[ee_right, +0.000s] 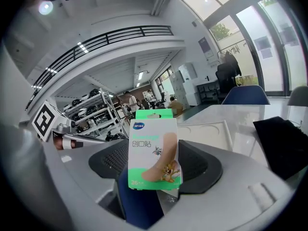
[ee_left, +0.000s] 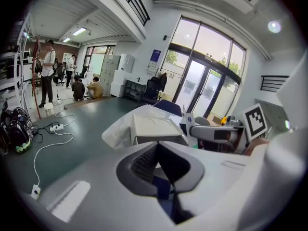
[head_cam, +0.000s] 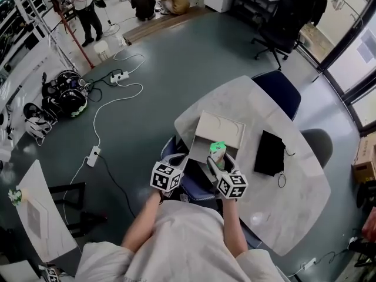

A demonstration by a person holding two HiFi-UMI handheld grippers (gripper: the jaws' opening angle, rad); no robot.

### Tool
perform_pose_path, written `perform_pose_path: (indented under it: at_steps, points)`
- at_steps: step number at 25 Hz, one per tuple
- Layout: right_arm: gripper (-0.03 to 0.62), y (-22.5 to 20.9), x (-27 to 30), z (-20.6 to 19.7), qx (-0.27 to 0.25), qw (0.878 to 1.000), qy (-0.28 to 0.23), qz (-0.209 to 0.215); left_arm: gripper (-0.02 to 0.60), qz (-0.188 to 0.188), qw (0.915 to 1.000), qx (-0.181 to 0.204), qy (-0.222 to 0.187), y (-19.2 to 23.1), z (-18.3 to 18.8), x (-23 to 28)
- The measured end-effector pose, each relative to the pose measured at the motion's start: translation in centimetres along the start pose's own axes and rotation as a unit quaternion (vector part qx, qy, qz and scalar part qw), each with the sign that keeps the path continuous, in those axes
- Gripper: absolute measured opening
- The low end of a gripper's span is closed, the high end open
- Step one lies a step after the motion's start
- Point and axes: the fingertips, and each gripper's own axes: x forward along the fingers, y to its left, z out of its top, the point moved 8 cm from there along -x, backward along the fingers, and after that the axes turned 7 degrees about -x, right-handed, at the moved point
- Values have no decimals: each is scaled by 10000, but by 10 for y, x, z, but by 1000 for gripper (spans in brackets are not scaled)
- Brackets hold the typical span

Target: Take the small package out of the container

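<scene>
An open cardboard box (head_cam: 218,131) stands at the near edge of the white table (head_cam: 294,204). My right gripper (head_cam: 218,160) is raised just above the box's near side and is shut on a small green-and-white plaster package (head_cam: 218,150). In the right gripper view the package (ee_right: 154,150) stands upright between the jaws, with the box (ee_right: 214,131) behind it. My left gripper (head_cam: 181,161) hovers beside the box's left edge. In the left gripper view its jaws (ee_left: 166,189) meet with nothing between them, the box (ee_left: 155,128) lies ahead, and the right gripper (ee_left: 211,133) shows to the right.
A black flat pouch (head_cam: 270,153) lies on the table to the right of the box. A blue chair (head_cam: 194,184) sits under the near edge and another (head_cam: 281,90) at the far side. Cables and power strips (head_cam: 94,154) trail over the floor at left, and people stand and sit far back.
</scene>
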Motion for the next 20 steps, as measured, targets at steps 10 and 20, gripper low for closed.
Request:
perform_pose_path:
  at_steps: [10,20]
  points:
    - [320,0,-2,0,-88,9999,58,57,52,-5,9999,108,-41,-6,9,5]
    - [321,-6,-9,-1,-185,9998,110,-36,52,-33,9993,381,-14,-19,12,12]
